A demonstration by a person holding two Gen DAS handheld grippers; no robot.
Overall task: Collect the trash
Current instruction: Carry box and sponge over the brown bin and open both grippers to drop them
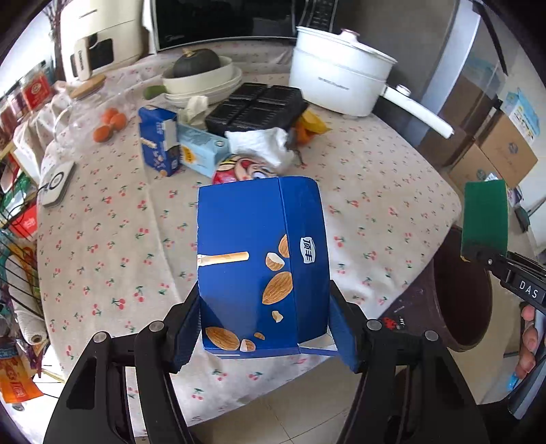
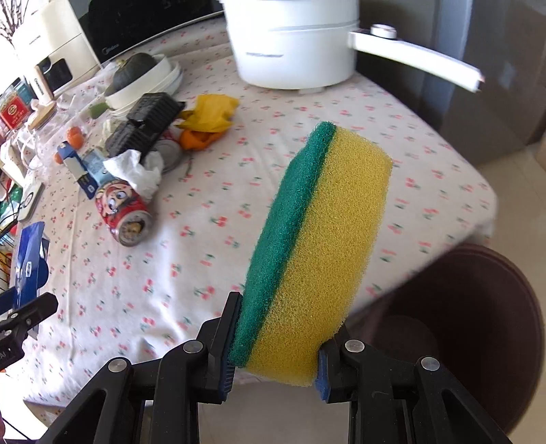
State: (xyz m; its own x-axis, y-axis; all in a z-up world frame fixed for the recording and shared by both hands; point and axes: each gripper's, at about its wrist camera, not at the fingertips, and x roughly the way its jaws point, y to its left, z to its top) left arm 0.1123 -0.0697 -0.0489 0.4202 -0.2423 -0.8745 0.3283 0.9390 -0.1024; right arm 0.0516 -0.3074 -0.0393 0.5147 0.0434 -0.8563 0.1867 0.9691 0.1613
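My left gripper (image 1: pixel 264 338) is shut on a blue almond snack box (image 1: pixel 261 259), held above the near edge of the table. My right gripper (image 2: pixel 276 369) is shut on a yellow and green sponge (image 2: pixel 317 246), held over the table's right edge beside a dark brown bin (image 2: pixel 471 328). The sponge also shows in the left wrist view (image 1: pixel 484 218), above the bin (image 1: pixel 460 300). Trash lies mid-table: a red cartoon can (image 2: pixel 121 208), crumpled white tissue (image 1: pixel 262 143), blue cartons (image 1: pixel 160 140), a black tray (image 1: pixel 256 109) and yellow wrappers (image 2: pixel 208 116).
The table has a cherry-print cloth (image 1: pixel 102 239). A white electric pot (image 1: pixel 338 78) with a long handle stands at the back right. A bowl with a dark squash (image 1: pixel 198 68), small oranges (image 1: pixel 109 123), a white appliance (image 1: pixel 99 34) and a microwave (image 1: pixel 221 20) are at the back. Cardboard boxes (image 1: pixel 505 150) stand at right.
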